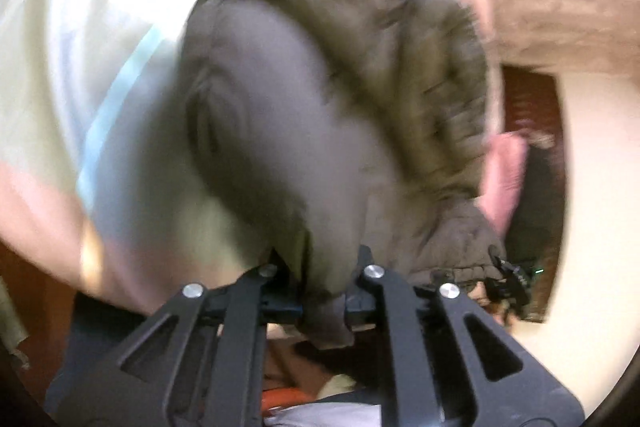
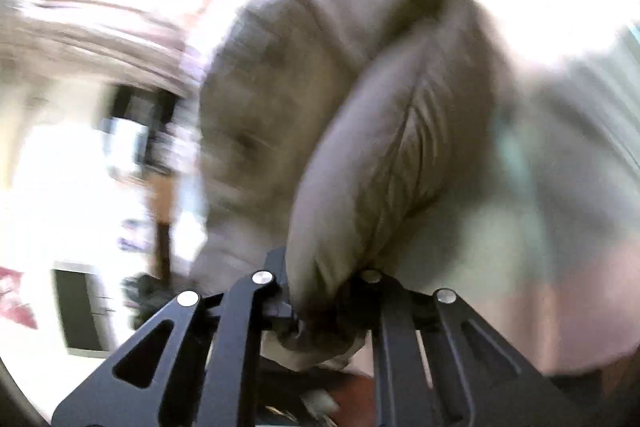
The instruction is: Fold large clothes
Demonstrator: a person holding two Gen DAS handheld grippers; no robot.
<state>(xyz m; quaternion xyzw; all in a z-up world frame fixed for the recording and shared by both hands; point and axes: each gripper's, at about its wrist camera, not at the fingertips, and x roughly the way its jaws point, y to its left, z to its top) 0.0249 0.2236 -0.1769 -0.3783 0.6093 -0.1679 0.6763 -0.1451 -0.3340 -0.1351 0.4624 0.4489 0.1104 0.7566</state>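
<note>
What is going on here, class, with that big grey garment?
A person holds a gripper in each hand, and both are clamped on a puffy grey-brown jacket. The left gripper pinches a fold of it, and the right gripper pinches another bunch. The jacket is bunched up between them, not yet folded. Both views are blurred, so the surroundings are hard to make out.

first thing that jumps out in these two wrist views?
The bulky grey-brown padded jacket fills the middle of both views, bunched and motion-blurred. The left hand-held gripper is shut on a fold of it at the bottom of its view, and the right hand-held gripper pinches another fold the same way. Behind the jacket is a person's pale shirt, on the left of the left wrist view.
</note>
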